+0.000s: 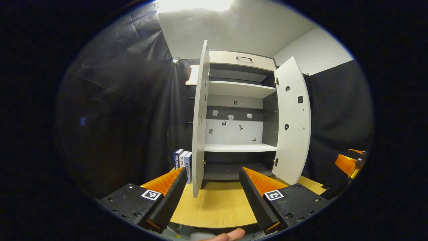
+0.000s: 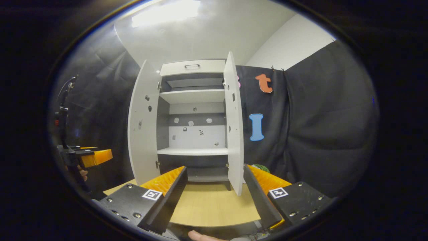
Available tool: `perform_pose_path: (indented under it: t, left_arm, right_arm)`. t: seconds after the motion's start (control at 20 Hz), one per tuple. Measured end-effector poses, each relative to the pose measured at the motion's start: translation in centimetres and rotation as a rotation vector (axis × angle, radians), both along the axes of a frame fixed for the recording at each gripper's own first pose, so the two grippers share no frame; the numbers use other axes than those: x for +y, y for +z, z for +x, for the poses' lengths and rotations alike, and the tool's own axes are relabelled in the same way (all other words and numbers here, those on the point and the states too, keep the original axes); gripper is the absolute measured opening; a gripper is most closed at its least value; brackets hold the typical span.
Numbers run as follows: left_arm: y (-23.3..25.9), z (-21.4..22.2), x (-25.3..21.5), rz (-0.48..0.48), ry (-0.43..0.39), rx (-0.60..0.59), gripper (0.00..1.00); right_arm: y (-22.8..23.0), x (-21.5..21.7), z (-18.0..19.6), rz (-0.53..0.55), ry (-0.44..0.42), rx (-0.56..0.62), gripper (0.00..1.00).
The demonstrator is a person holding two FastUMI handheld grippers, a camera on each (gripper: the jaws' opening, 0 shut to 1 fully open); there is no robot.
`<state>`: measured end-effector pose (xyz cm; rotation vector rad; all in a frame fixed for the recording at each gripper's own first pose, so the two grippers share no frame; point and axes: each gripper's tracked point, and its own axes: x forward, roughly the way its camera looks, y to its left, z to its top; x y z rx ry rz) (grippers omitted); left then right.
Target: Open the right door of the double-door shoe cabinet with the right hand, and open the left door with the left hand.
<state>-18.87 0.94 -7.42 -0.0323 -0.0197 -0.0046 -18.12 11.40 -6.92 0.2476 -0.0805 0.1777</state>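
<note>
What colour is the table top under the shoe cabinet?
Light wood grain, a pale yellow-brown. The table top shows best in the left gripper view.

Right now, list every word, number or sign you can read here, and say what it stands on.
No text is legible.
On the books beside the cabinet: spine print, too small and blurred to read.
On the cabinet's back panel: small tags, too small to read.
On the left gripper and the right gripper: square tags, black-and-white patterns, no words.
</note>
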Motion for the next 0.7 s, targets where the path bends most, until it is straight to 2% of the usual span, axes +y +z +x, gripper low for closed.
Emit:
perform_pose_path:
  t: [0.1,0.2,0.25,0.3,0.35,0.5,0.55,0.7]
  left_arm:
    - [-0.1,0.0,0.0,0.008,0.002,0.000,0.96]
    - [-0.2,0.0,0.0,-0.002,0.004,0.003,0.96]
    - [-0.2,0.1,-0.1,-0.010,0.002,0.006,0.96]
    - [-0.3,0.1,-0.1,-0.009,0.002,0.007,0.96]
    - [-0.2,0.1,0.1,-0.004,0.007,0.006,0.96]
    - [0.1,-0.1,-0.2,0.005,0.001,-0.009,0.97]
    - [0.3,-0.3,-0.4,0.005,-0.007,-0.017,0.94]
    - [0.4,-0.5,-0.6,0.006,-0.012,-0.027,0.96]
  right_arm:
    - [0.0,-0.2,-0.2,0.001,-0.005,-0.003,1.00]
    - [0.3,-0.1,-0.5,0.001,0.003,-0.014,0.97]
    - [0.3,-0.1,-0.7,-0.002,0.005,-0.020,1.00]
    - [0.4,0.0,-0.8,-0.007,0.007,-0.024,0.97]
    - [0.4,-0.2,-0.9,-0.009,0.002,-0.024,1.00]
    - [0.5,-0.3,-0.9,-0.006,-0.007,-0.024,0.97]
    - [0.5,-0.4,-1.0,-0.004,-0.008,-0.026,0.97]
    - [0.5,-0.4,-1.1,0.000,-0.005,-0.028,1.00]
